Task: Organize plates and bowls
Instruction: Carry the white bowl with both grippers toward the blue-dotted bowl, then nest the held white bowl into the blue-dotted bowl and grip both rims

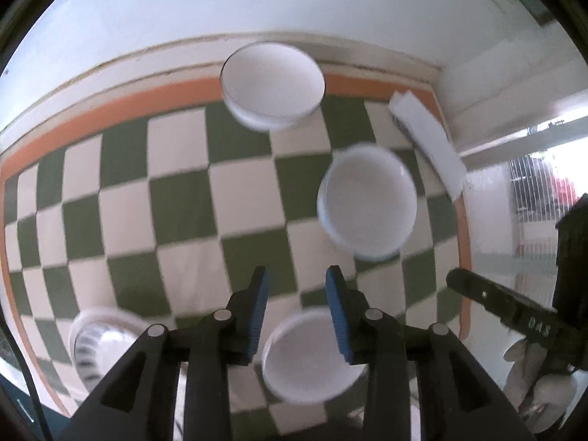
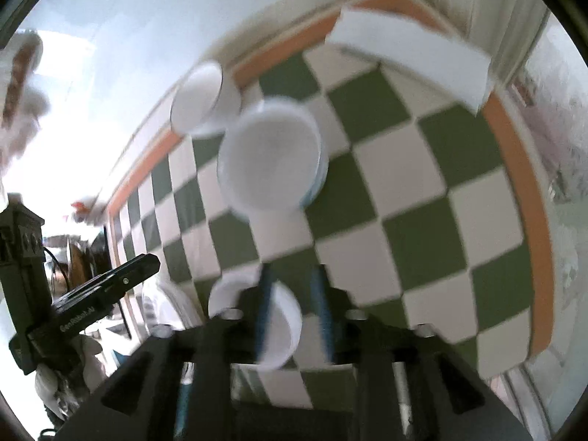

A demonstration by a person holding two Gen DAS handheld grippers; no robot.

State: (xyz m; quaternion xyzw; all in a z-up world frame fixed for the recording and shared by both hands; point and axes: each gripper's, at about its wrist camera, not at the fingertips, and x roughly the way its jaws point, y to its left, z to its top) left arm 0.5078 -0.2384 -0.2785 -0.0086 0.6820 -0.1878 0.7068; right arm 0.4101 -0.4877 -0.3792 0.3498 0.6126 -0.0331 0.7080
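Note:
Several white bowls lie on a green-and-white checked cloth. One bowl stands at the far edge, and a second bowl with a bluish rim is right of centre. A third bowl lies on the cloth below my left gripper, which is open with nothing between its blue pads. My right gripper is blurred and open above the cloth. Its left finger crosses in front of the near bowl. The far bowl and the blue-rimmed bowl lie beyond it.
A patterned dish sits at the cloth's near left corner. A white folded sheet lies at the far right corner by the wall. A black finger of the other gripper reaches in from the right. An orange border edges the cloth.

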